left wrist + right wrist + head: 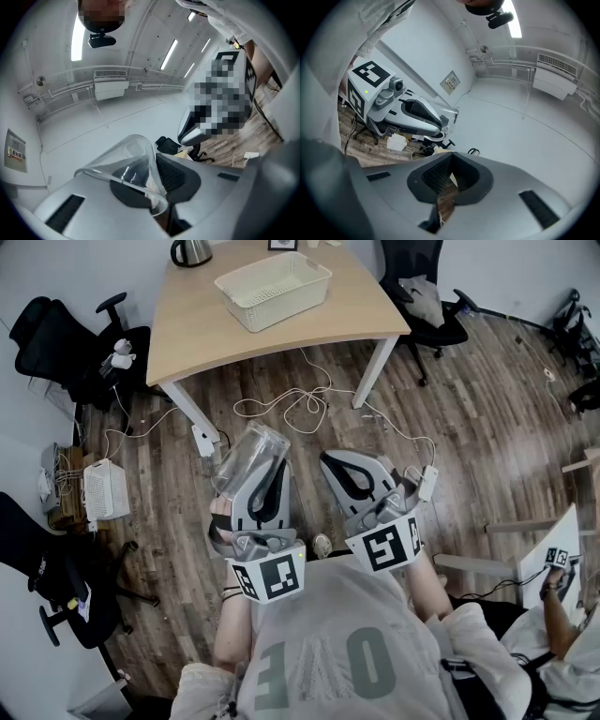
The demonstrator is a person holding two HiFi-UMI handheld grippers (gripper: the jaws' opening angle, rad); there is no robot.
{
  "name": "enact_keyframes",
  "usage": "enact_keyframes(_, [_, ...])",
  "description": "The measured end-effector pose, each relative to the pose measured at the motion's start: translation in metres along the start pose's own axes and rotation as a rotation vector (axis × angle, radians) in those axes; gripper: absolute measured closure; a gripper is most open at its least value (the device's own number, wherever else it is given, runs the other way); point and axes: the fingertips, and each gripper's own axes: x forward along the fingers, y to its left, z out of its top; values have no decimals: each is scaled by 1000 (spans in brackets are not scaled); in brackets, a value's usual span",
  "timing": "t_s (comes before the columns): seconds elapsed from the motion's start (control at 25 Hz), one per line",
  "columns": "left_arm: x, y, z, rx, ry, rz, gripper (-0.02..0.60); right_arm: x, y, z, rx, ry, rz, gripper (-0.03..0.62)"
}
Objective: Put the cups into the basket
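Observation:
In the head view my left gripper [255, 476] is shut on a clear plastic cup [249, 452], held above the wooden floor in front of the person's body. In the left gripper view the cup [125, 161] lies on its side, its wall pinched between the jaws of that gripper [157, 165]. My right gripper [343, 465] hangs just to the right of it, shut with nothing in it; in the right gripper view its pads [440, 176] nearly meet. The white slatted basket [274, 289] stands on the wooden table [347, 310], well ahead of both grippers.
A dark kettle [190, 251] stands at the table's far left corner. Cables [300, 404] trail over the floor by the table legs. Black office chairs [70, 348] stand left and right [427, 301] of the table. A white box [105, 489] sits at left. Another person [562, 606] sits at lower right.

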Motion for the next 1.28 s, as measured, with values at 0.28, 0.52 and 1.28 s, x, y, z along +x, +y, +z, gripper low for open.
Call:
enact_keyframes(0.28, [1,0,5,-21,0,5,538,-4,-4,0,11,-4,2,595])
enact_keyframes(0.52, [7,-9,9,-11,4,-5,538,-11,-8,-8,54,-28,0,595])
enact_keyframes(1.28, [45,-39,15,-42,30,21,538,-22,-24,-50,34,-36,68,595])
